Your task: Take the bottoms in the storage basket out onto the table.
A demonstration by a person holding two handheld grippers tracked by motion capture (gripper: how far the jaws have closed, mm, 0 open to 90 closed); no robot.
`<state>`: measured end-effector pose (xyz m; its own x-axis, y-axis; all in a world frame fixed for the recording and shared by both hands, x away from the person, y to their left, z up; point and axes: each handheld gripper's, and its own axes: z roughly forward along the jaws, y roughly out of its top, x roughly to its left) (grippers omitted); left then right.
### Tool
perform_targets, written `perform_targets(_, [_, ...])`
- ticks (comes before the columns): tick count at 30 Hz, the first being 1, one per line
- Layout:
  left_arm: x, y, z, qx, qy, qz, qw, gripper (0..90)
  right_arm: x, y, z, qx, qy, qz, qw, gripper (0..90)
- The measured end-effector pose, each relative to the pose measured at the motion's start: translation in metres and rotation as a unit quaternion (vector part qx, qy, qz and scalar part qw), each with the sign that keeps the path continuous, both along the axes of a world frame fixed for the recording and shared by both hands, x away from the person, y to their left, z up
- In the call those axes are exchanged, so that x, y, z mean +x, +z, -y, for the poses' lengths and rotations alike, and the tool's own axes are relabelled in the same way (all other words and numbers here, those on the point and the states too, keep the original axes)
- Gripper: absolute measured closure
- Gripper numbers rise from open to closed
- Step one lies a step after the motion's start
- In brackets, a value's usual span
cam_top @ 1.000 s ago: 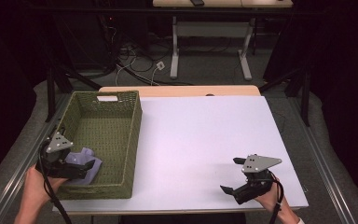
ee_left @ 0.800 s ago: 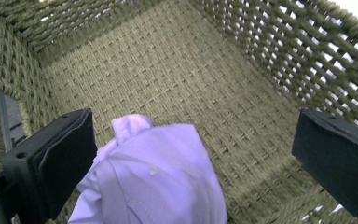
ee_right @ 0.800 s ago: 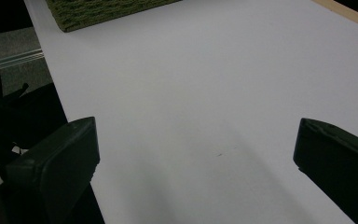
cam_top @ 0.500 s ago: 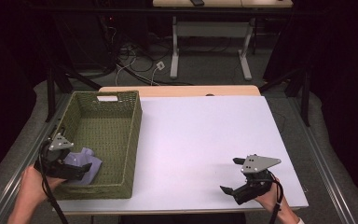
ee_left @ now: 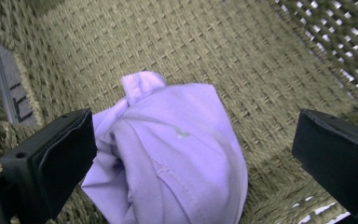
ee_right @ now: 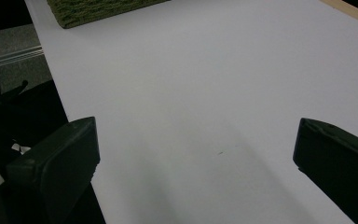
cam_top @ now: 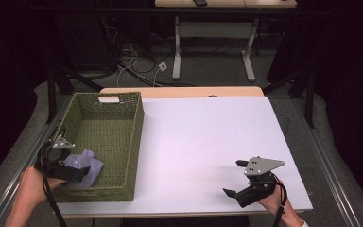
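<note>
The left gripper (cam_top: 78, 171) sits low inside the green woven basket (cam_top: 132, 142), at its near left corner, and its jaws stand wide apart with nothing clamped between them. Look along those jaws in the left gripper view and there it is: the lilac cloth (ee_left: 177, 158), bunched into a soft lump on the basket floor, lying in the gap between the two black jaws. The left jaw is right against the cloth's folded edge, possibly brushing it; the right jaw is well clear, with bare weave between it and the fabric. A small tab of the cloth pokes up on the far side, away from the gripper. From the high view the cloth (cam_top: 86, 166) rests just under and beside the gripper's nose, tucked against the basket's near wall and close to its left wall. The person's left hand (cam_top: 30, 187) grips the tool from outside the basket's near left corner, cable trailing down.

Over to the other side: the right gripper (cam_top: 233, 178) rests near the near right corner of the white table (cam_top: 208, 142), held by the right hand (cam_top: 276, 201), jaws spread open and empty, pointing left across bare white surface. In the right gripper view the basket's corner (ee_right: 98, 9) shows far ahead, well apart from the jaws.
</note>
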<state>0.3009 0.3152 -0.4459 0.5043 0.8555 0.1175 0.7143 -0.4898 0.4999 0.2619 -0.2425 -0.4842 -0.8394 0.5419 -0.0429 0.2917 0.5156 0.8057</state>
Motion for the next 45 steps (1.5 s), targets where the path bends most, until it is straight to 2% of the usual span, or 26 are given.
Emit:
perform_targets(1, [0.002, -0.001, 0.000, 0.008, 0.005, -0.005, 0.9999, 0.0, 0.000, 0.000, 0.000, 0.001, 0.000, 0.001, 1.0000, 0.2])
perform_targets(4, [0.003, -0.002, -0.001, 0.013, 0.009, -0.008, 0.9998, 0.0, 0.000, 0.000, 0.000, 0.002, -0.002, 0.004, 1.0000, 0.4])
perform_targets(5, [0.005, -0.004, -0.003, 0.019, 0.017, -0.012, 0.9996, 0.0, -0.001, 0.000, 0.000, 0.000, -0.004, 0.007, 1.0000, 0.5])
perform_targets(9, [0.007, -0.006, -0.006, 0.019, 0.027, -0.024, 0.9992, 0.0, -0.001, 0.000, 0.000, 0.000, -0.003, 0.007, 1.0000, 0.4])
perform_targets(12, [0.009, -0.008, -0.005, 0.026, 0.028, -0.042, 0.9984, 0.0, 0.000, 0.000, 0.000, 0.001, -0.002, 0.005, 1.0000, 0.4])
perform_targets(15, [0.011, -0.009, -0.005, 0.033, 0.032, -0.052, 0.9976, 0.0, 0.000, 0.000, 0.000, 0.000, -0.002, 0.002, 1.0000, 0.3])
perform_targets(18, [0.012, -0.010, -0.003, 0.052, 0.035, -0.052, 0.9967, 0.0, 0.000, 0.000, 0.000, 0.001, -0.003, 0.004, 1.0000, 0.3])
perform_targets(21, [0.013, -0.011, -0.002, 0.052, 0.035, -0.056, 0.9965, 0.0, 0.000, 0.000, 0.000, 0.001, -0.005, 0.005, 1.0000, 0.3])
perform_targets(22, [0.014, -0.012, -0.002, 0.057, 0.034, -0.066, 0.9956, 0.0, 0.000, 0.000, 0.001, 0.002, -0.005, 0.004, 1.0000, 0.3])
perform_targets(24, [0.015, -0.013, -0.002, 0.059, 0.035, -0.076, 0.9948, 0.1, 0.000, 0.000, 0.001, 0.002, -0.005, 0.005, 1.0000, 0.2])
perform_targets(33, [0.020, -0.018, -0.001, 0.069, 0.036, -0.108, 0.9911, 0.3, 0.000, 0.000, 0.001, 0.003, -0.005, 0.005, 1.0000, 0.2])
perform_targets(35, [0.020, -0.019, -0.001, 0.070, 0.037, -0.118, 0.9898, 4.4, 0.000, 0.000, 0.000, 0.002, -0.005, 0.005, 1.0000, 0.2])
perform_targets(40, [0.021, -0.020, -0.001, 0.067, 0.037, -0.130, 0.9886, 15.7, -0.001, 0.000, 0.000, 0.002, -0.004, 0.005, 1.0000, 0.2])
perform_targets(45, [0.023, -0.024, 0.001, 0.081, 0.037, -0.148, 0.9849, 16.6, -0.001, 0.001, 0.000, 0.000, -0.004, 0.011, 0.9999, 0.3])
